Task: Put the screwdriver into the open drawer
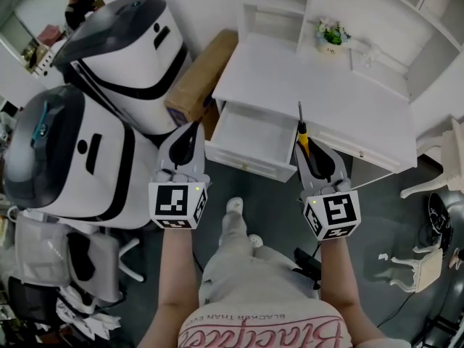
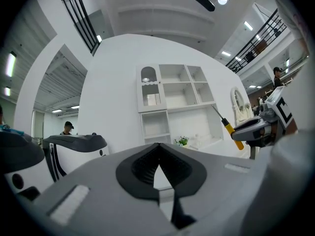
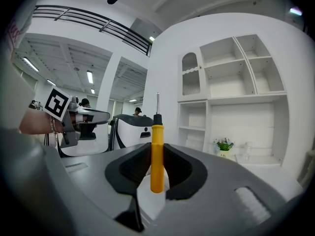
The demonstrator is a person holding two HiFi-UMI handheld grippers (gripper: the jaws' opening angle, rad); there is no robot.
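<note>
In the head view, your left gripper [image 1: 191, 127] sits before the white desk [image 1: 341, 100], at the desk's left front corner, with its fingers drawn together and nothing in them. Your right gripper [image 1: 305, 149] sits before the middle of the desk's front edge and grips the screwdriver [image 1: 303, 133] by its yellow handle, the dark shaft pointing in over the desktop. The open drawer [image 1: 243, 162] juts from the left part of the desk's front between your two grippers, and the screwdriver is beside its right wall, not inside it. A small potted plant [image 1: 331, 34] stands at the back of the desk, and a brown cardboard box [image 1: 203, 71] leans at the desk's left end. In the left gripper view, the left gripper [image 2: 159, 147] shows its dark pads meeting at the tips with nothing between them, facing the desk's shelving [image 2: 172, 97]; the right gripper [image 2: 252, 129] and the screwdriver [image 2: 228, 127] show in front of the desk's right part. In the right gripper view, the right gripper [image 3: 156, 147] has its fingers narrowed onto the yellow handle of the screwdriver [image 3: 156, 165], which stands upright between the pads with its tip toward the desk.
</note>
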